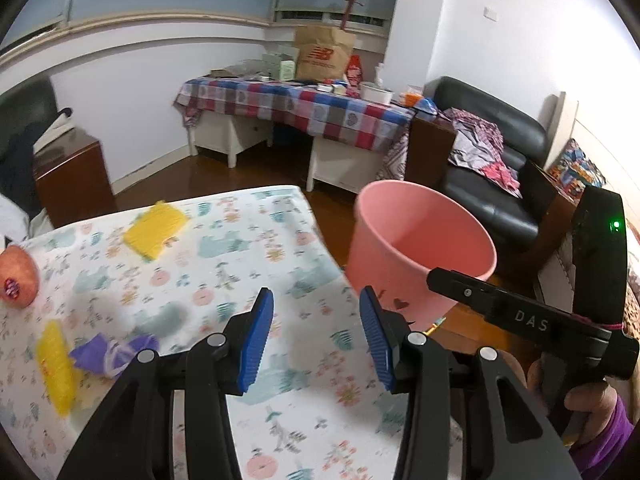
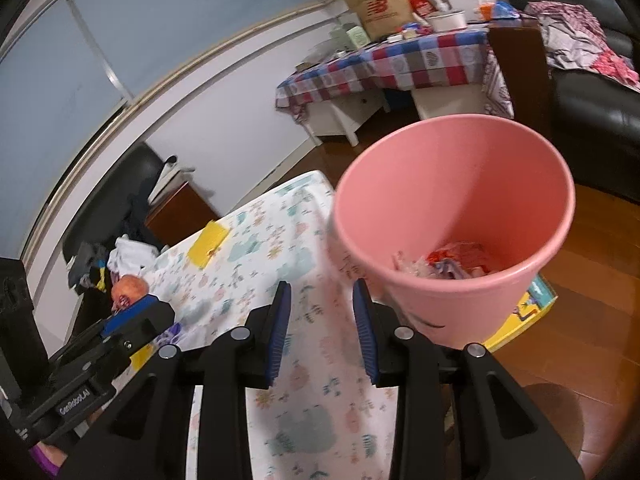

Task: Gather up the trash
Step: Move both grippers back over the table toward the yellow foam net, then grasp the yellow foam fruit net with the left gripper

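Observation:
A pink bin [image 1: 420, 240] [image 2: 452, 200] stands off the right edge of the patterned table [image 1: 240, 248]. Crumpled red and white wrappers [image 2: 448, 262] lie in its bottom. On the table lie a yellow cloth piece [image 1: 154, 230] [image 2: 208, 242], a second yellow piece [image 1: 56, 368], a crumpled purple wrapper [image 1: 114, 354] and an apple [image 1: 18, 278] [image 2: 128, 290]. My left gripper [image 1: 316, 340] is open and empty above the table, right of the purple wrapper. My right gripper [image 2: 322, 332] is open and empty beside the bin's near wall.
A checkered-cloth table [image 1: 296, 104] with a brown paper bag [image 1: 322, 54] stands at the back. A black armchair [image 1: 492, 168] with clothes is at the right. A brown cabinet [image 1: 68, 176] stands left. A yellow box [image 2: 524, 316] lies on the wooden floor by the bin.

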Demonstrator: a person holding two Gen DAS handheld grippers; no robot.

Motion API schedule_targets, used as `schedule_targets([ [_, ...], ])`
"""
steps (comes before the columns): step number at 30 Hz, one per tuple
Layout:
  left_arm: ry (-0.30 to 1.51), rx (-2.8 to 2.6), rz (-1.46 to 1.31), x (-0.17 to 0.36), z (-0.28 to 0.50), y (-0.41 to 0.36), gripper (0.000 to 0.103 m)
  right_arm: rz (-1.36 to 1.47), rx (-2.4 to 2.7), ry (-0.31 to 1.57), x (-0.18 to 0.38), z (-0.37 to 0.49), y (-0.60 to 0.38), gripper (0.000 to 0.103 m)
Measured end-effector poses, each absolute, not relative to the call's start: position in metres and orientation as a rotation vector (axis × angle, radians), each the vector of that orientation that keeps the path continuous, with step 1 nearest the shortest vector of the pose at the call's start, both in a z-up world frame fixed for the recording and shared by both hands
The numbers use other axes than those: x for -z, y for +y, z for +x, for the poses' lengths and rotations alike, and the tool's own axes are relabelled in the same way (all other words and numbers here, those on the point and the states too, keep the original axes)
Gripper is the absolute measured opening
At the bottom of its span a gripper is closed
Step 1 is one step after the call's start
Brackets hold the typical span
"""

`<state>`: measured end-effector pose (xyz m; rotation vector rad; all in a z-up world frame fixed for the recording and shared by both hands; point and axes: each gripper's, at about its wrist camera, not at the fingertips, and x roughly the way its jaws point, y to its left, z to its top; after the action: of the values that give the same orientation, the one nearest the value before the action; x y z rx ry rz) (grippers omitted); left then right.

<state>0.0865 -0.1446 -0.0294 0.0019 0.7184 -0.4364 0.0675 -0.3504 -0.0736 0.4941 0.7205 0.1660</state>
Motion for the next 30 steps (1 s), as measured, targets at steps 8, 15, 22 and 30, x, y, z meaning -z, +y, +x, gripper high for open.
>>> schedule_targets([
  [8, 0.715, 0.321, -0.034, 0.032, 0.074, -0.088, 0.044, 0.454, -0.229, 0.735, 0.067, 0.068, -0.323, 0.033],
  [15, 0.709, 0.165, -0.068, 0.043, 0.065, -0.026, 0.044, 0.418, -0.296, 0.769, 0.068, 0.075, -0.293, 0.033],
  [22, 0.750, 0.043, -0.125, 0.063, 0.069, 0.026, 0.050, 0.354, -0.389, 0.824, 0.073, 0.080, -0.251, 0.033],
  [30, 0.828, -0.009, -0.177, 0.091, 0.091, 0.048, 0.050, 0.314, -0.495, 0.870, 0.076, 0.083, -0.212, 0.036],
])
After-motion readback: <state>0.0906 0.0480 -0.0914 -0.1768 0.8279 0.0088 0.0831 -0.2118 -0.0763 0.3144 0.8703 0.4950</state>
